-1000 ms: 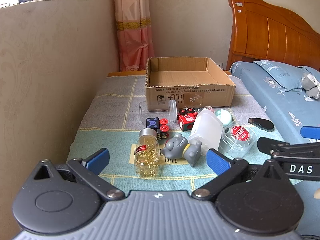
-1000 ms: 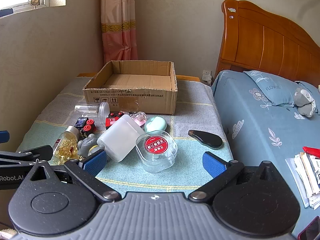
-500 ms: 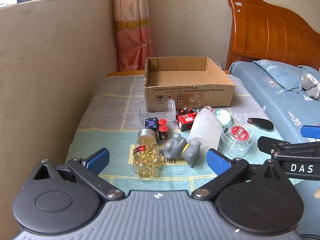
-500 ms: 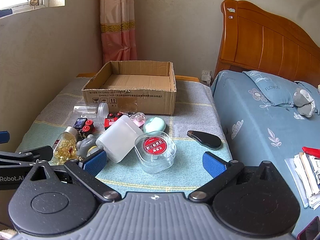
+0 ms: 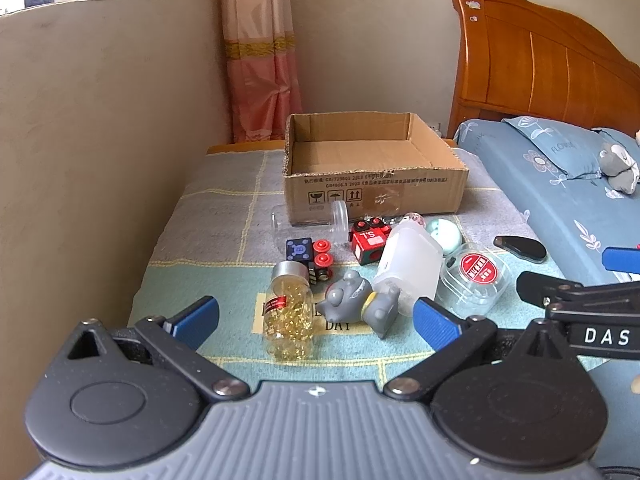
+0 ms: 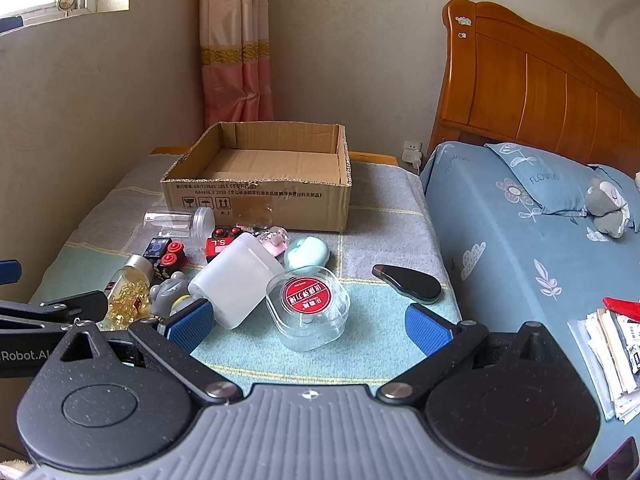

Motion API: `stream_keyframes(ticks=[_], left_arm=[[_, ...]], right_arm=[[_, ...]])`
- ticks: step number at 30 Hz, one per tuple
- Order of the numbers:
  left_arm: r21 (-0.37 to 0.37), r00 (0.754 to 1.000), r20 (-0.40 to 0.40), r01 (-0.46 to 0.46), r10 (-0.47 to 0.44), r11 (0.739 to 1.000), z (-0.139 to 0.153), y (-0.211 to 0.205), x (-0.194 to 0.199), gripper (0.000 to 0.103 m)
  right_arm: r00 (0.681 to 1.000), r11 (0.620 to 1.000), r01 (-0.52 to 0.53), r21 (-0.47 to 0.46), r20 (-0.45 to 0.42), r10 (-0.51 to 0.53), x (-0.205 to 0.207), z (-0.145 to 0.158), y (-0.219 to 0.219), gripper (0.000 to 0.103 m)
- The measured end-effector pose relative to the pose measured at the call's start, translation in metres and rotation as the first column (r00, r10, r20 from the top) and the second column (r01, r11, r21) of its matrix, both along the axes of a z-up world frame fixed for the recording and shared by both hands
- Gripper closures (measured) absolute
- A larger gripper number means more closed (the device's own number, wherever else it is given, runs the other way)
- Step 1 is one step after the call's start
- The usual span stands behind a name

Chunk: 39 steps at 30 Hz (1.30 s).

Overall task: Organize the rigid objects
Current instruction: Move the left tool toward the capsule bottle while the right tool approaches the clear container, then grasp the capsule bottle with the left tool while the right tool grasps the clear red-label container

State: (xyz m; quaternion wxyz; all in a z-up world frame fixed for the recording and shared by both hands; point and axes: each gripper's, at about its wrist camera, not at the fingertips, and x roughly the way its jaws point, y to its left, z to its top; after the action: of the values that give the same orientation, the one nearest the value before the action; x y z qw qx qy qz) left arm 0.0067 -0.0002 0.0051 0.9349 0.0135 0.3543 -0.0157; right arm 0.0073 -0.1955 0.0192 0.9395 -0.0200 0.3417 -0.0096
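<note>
The bed (image 6: 500,240), with its blue flowered sheet and wooden headboard (image 6: 532,84), is standing to the right of the cloth-covered surface (image 5: 224,216). A grey stuffed toy (image 6: 608,208) is lying beside the pillow (image 6: 548,184).

The open cardboard box (image 5: 374,192) is sitting at the far end of the surface with nothing visible inside it. The loose items are lying in a cluster just in front of its near wall.

The left gripper (image 5: 316,318) is hovering over the near edge of the surface, its jaws spread wide and holding nothing. The right gripper (image 6: 306,322) is hovering just beside it, its jaws likewise spread wide and holding nothing.

Items, in descending size:
1. A frosted white bottle (image 6: 236,280) is lying on its side in the middle of the cluster.
2. A clear round container (image 6: 308,312) with a red label is resting just right of the bottle, touching it.
3. A jar of yellow capsules (image 5: 289,320) with a silver cap is lying on its side at the left.
4. A grey elephant figure (image 5: 360,304) is lying between the jar and the bottle.
5. A clear tube (image 5: 312,224) with a round cap is lying against the box wall.
6. A black oval case (image 6: 408,284) is lying apart at the right.
7. A mint egg-shaped item (image 6: 306,252) is sitting behind the container.
8. A red block (image 5: 370,240) and a dark cube (image 5: 299,249) are sitting near the tube.
</note>
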Motion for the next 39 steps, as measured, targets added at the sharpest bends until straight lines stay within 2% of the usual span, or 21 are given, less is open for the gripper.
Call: stream_keyframes(ticks=[9,18,30,39], left_arm=[[0.013,0.999,-0.005,0.050,-0.050,0.999,-0.005,0.000,0.008,0.001],[0.020,0.994,-0.050,0.098,-0.097,0.995,-0.025,0.014,0.024,0.001],[0.018,0.977,-0.172,0.131,-0.126,0.991,-0.076,0.032,0.055,0.001],[0.028,0.969,-0.235,0.091,-0.081,0.995,-0.099,0.047,0.068,0.001]], right_arm=[[1.000,1.000,-0.025,0.008,0.010,0.025,0.007,-0.003,-0.003,0.000],[0.996,0.996,-0.089,0.025,0.019,0.088,0.018,-0.016,-0.007,0.000],[0.985,0.989,-0.137,0.048,-0.102,0.142,0.055,-0.081,-0.019,0.000],[0.964,0.983,-0.179,0.031,-0.193,0.181,0.070,-0.120,-0.020,0.000]])
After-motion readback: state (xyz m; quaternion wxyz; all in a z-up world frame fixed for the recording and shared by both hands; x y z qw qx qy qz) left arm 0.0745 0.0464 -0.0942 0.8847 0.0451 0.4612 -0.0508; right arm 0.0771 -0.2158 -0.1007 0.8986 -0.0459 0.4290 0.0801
